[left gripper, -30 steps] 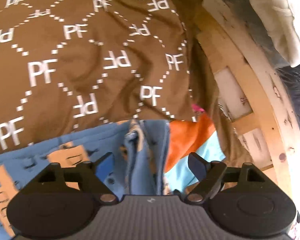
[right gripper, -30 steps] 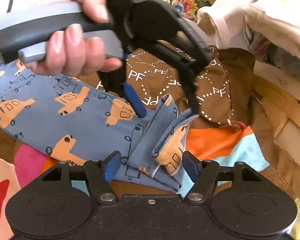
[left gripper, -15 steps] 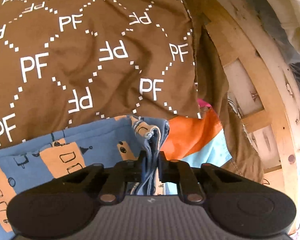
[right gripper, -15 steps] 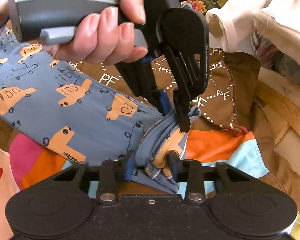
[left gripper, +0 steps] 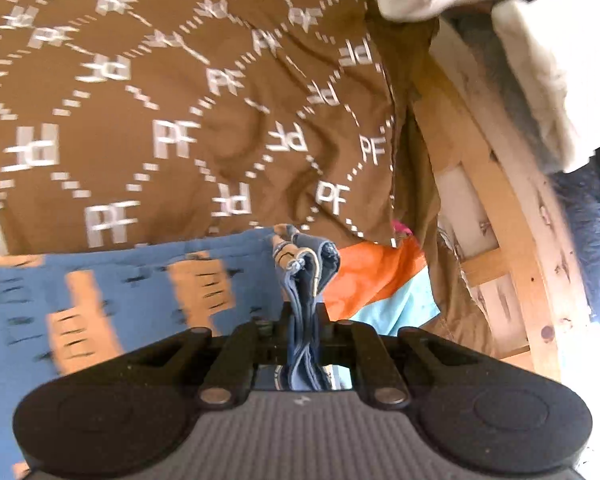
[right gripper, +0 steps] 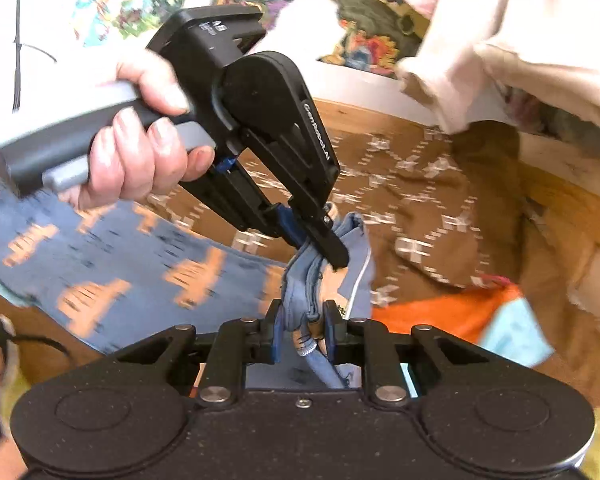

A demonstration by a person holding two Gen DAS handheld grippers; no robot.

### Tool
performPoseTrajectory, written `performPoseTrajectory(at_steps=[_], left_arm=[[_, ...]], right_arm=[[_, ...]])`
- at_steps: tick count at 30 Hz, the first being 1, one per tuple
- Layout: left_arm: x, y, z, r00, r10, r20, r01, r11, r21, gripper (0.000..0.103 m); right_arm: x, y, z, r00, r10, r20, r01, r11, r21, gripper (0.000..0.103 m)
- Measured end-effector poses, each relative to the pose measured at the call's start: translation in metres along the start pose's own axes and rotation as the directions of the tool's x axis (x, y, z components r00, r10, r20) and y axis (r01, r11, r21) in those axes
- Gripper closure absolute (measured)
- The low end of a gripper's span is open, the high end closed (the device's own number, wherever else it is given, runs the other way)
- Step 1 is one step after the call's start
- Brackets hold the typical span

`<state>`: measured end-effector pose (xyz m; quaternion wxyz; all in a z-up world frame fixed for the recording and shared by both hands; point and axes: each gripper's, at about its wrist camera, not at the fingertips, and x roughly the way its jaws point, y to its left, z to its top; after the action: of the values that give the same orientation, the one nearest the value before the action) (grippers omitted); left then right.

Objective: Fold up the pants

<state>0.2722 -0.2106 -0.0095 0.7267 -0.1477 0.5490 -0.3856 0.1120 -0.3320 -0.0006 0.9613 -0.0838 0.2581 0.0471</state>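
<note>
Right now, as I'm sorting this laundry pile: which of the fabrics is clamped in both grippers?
The blue pants printed with orange cars: the left gripper and right gripper are both shut on their bunched end. The brown PF-patterned cloth lies unheld.

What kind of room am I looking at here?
Probably a bedroom: brown quilted bedspread with white PF lettering, pale wooden bed frame, and cream clothes heaped behind.

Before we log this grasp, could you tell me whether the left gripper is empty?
No, the left gripper is clamped on a bunched edge of the blue pants.
</note>
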Motion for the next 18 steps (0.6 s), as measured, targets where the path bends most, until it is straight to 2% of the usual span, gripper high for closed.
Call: performPoseTrajectory(at_steps=[5, 10, 15, 18], left_arm=[[-0.044, 0.038, -0.027, 0.997, 0.039, 0.068, -0.035, 0.998, -0.053, 0.094], [-0.075, 0.076, -0.056, 0.990, 0.081, 0.116, -0.071, 0.994, -0.085, 0.094], [-0.083, 0.109, -0.072, 0.986, 0.098, 0.137, -0.084, 0.991, -0.107, 0.094], [-0.082, 0.122, -0.080, 0.982, 0.072, 0.175, -0.051, 0.991, -0.122, 0.093]], right_arm=[[0.006, 0.028, 0.011, 0.991, 0.133, -0.007, -0.133, 0.991, 0.023, 0.081], [0.014, 0.067, 0.014, 0.965, 0.257, -0.047, -0.258, 0.966, -0.002, 0.082], [0.027, 0.100, 0.009, 0.943, 0.319, -0.097, -0.324, 0.945, -0.037, 0.082], [0.035, 0.111, 0.006, 0.938, 0.324, -0.126, -0.330, 0.943, -0.032, 0.082]])
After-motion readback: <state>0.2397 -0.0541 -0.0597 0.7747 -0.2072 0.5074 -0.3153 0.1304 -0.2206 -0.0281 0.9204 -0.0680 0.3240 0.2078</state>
